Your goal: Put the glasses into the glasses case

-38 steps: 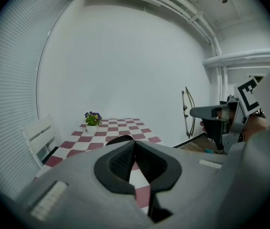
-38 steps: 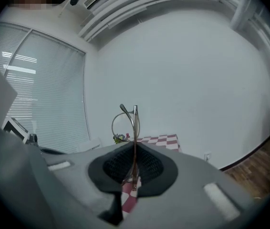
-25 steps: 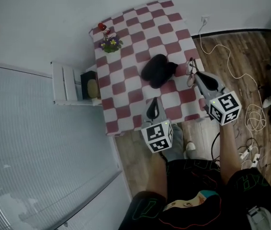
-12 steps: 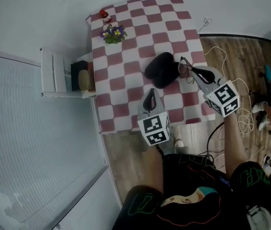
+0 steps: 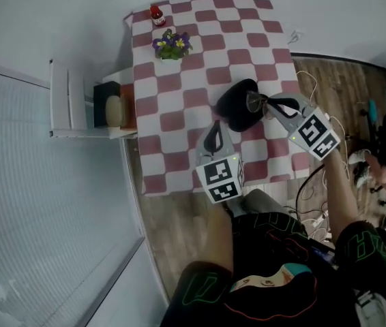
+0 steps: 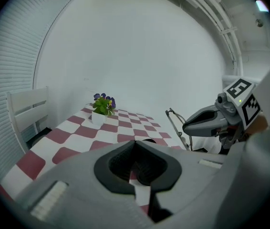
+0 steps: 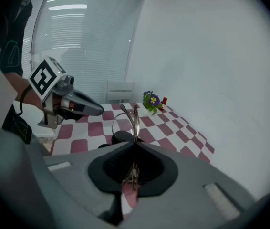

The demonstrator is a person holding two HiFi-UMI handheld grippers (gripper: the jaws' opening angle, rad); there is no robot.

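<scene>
The right gripper (image 7: 134, 148) has its jaws pressed together on the folded arms of the thin wire-framed glasses (image 7: 133, 117), which stand up out of the pinch with the lenses high and forward, carried in the air just above the near edge of the black oval glasses case (image 5: 237, 106). The left gripper (image 6: 136, 146) is closed on nothing and hovers over the red-and-white checked table (image 5: 179, 121), beside the case but not touching it. The main risk seems to be the grip itself: a narrow pinch on slim wire gives the frame a long lever, so a quick tilt or a knock of the lenses on the case rim could twist the glasses in the jaws or spring them loose onto the table. Squeezing harder to prevent that may bend the arms. The case looks open, though how wide cannot be judged from here; with nothing steadying it, a downward push from the glasses may slide it or tip its lid shut. It also lies towards the table's right edge, so a shove that way might send it off. The small pot of purple and yellow flowers (image 5: 172, 45) stands well clear.
</scene>
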